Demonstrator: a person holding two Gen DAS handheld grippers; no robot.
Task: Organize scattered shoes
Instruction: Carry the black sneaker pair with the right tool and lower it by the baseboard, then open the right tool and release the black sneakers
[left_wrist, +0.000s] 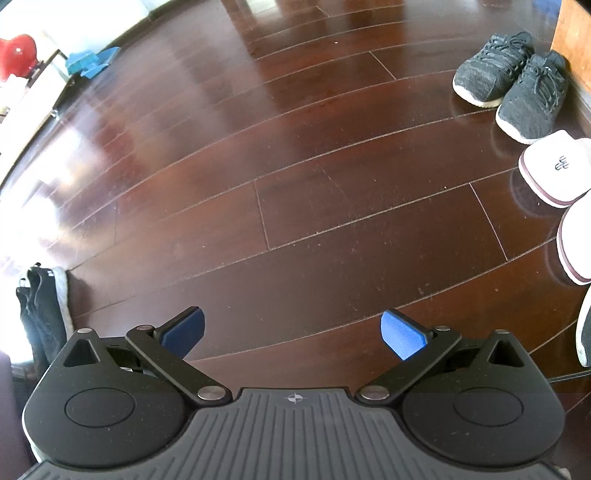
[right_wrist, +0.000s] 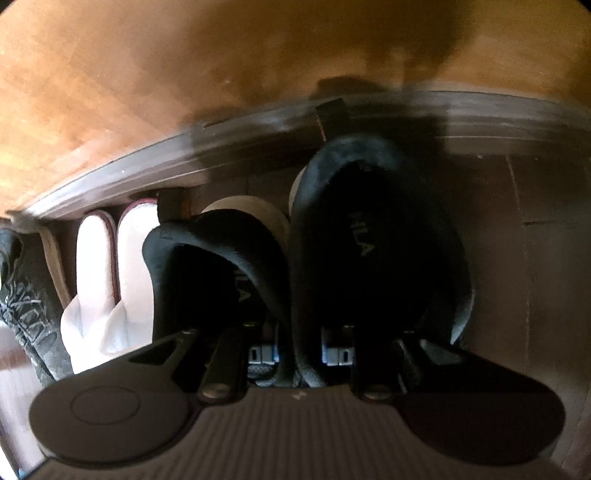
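My left gripper is open and empty, held over bare dark wood floor. At the right edge of the left wrist view stand a pair of dark grey sneakers and a pair of white slippers in a row. In the right wrist view my right gripper is shut on the adjoining inner walls of two black FILA shoes, heels toward the baseboard. White slippers and a grey sneaker stand to their left.
A dark sneaker with a white sole lies at the left edge of the left wrist view. A blue object and a red object are far left. An orange-brown wooden wall rises behind the shoe row.
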